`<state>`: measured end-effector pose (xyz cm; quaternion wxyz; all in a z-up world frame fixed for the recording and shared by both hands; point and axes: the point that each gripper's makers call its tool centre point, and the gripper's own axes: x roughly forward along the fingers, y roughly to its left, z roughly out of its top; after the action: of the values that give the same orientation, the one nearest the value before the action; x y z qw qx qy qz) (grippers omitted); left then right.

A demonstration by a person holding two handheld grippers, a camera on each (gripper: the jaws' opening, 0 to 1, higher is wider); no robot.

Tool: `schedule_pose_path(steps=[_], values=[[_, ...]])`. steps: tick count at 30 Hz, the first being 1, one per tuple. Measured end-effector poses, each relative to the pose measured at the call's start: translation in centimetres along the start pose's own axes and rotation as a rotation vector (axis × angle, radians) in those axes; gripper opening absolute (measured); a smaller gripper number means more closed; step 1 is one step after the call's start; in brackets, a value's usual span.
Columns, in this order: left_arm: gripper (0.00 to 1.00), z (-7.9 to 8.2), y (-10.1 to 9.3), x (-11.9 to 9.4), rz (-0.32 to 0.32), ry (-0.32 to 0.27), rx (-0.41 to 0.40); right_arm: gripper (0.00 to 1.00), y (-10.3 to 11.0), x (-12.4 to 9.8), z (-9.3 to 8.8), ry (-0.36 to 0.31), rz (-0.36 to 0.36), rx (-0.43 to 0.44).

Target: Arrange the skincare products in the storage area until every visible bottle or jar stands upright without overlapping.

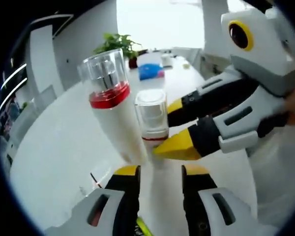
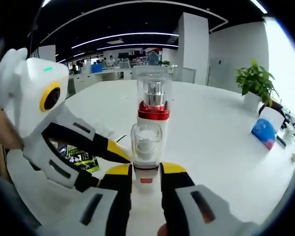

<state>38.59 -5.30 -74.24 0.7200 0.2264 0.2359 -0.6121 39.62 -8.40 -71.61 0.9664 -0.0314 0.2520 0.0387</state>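
Table (image 2: 221,147): white, potted plant (image 2: 258,81) and blue pouch (image 2: 263,132) far right.
Tall bottle (image 1: 113,105): leaning, left gripper (image 1: 160,172) jaws narrow around its base.
Small bottle (image 2: 146,152): upright just nearer, right gripper (image 2: 146,172) clamps it.

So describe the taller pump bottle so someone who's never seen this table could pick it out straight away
On the big white table, two white bottles with clear caps stand between the yellow-tipped grippers. The taller pump bottle is the far one in the right gripper view, behind the short square-capped bottle; its round cap and wide red collar mark it out.
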Motion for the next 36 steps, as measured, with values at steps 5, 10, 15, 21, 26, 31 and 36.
schedule_pose_path(steps=[5, 10, 15, 21, 26, 31, 36], values=[[0.38, -0.7, 0.0, -1.8, 0.041, 0.008, -0.052, 0.29, 0.4, -0.6, 0.0, 0.003, 0.021, -0.012], [0.43, -0.8, -0.3, -3.7, 0.078, -0.003, -0.101, 0.34, 0.8, -1.5, -0.3, 0.017, 0.035, -0.017], [0.49, -1.0, -0.8, -5.6, 0.113, -0.021, -0.156, 0.41, 1.3, -2.9, -0.5, 0.02, 0.063, -0.011], [0.58, -1.9, -1.8, -7.9, 0.155, -0.021, -0.235, 0.58, 2.5, -4.1, -1.4, 0.062, 0.165, -0.017], [0.69, -2.9, -2.4, -9.8, 0.201, -0.017, -0.296, 0.66, 3.6, -5.4, -1.8, 0.083, 0.249, -0.011], [0.75, -3.6, -3.2, -11.8, 0.235, -0.021, -0.358, 0.74, 4.9, -7.0, -1.7, 0.091, 0.33, -0.008], [0.8, -4.3, -4.0, -14.3, 0.279, -0.043, -0.422, 0.81, 5.7, -8.4, -1.6, 0.094, 0.391, -0.012]])
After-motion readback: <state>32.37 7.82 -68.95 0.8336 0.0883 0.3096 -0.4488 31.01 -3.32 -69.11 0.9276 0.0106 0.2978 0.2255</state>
